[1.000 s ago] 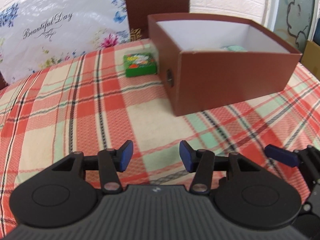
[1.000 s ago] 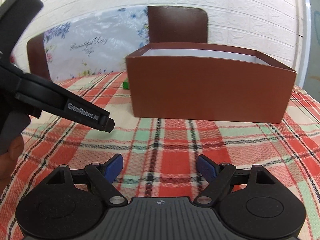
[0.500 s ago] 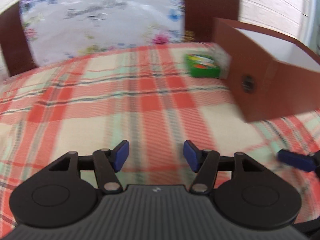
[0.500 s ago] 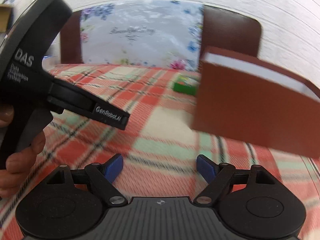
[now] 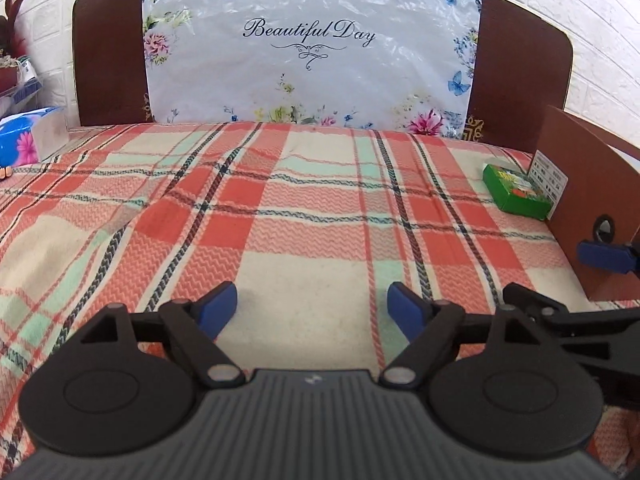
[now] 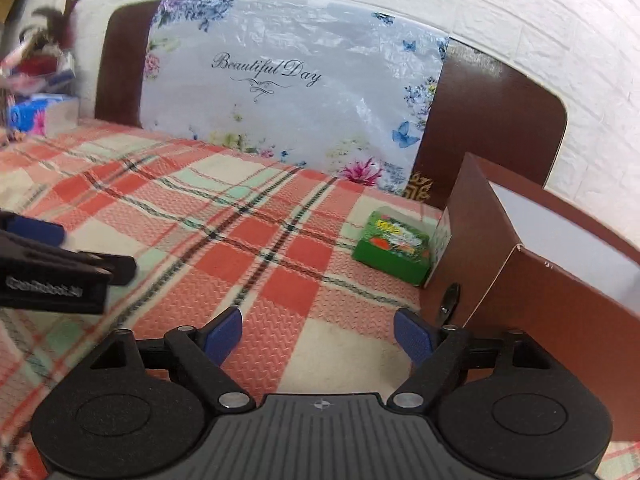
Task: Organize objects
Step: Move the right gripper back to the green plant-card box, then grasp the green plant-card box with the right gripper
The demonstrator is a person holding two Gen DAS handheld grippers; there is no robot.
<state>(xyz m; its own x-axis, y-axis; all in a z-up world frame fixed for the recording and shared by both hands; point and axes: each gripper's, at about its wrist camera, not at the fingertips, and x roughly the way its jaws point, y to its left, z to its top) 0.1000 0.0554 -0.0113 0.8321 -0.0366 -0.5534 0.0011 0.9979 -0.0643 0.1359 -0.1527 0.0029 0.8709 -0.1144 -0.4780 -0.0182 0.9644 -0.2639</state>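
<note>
Lying flat on the plaid blanket (image 5: 304,216), the green packet (image 6: 394,250) sat tight against the outer wall of the brown box (image 6: 560,280), whether touching it I could not tell. Its long axis ran roughly along that wall. From the right gripper (image 6: 318,338) it lay ahead and slightly right, near; from the left gripper (image 5: 312,310) it lay far off to the right, well apart. So the right hand looked the nearer one for a pick. The right jaws stood apart and were closing a little, nothing between them; the left jaws were opening, also empty. A grasp across the packet's short side would likely suit, with the box wall crowding one finger.
</note>
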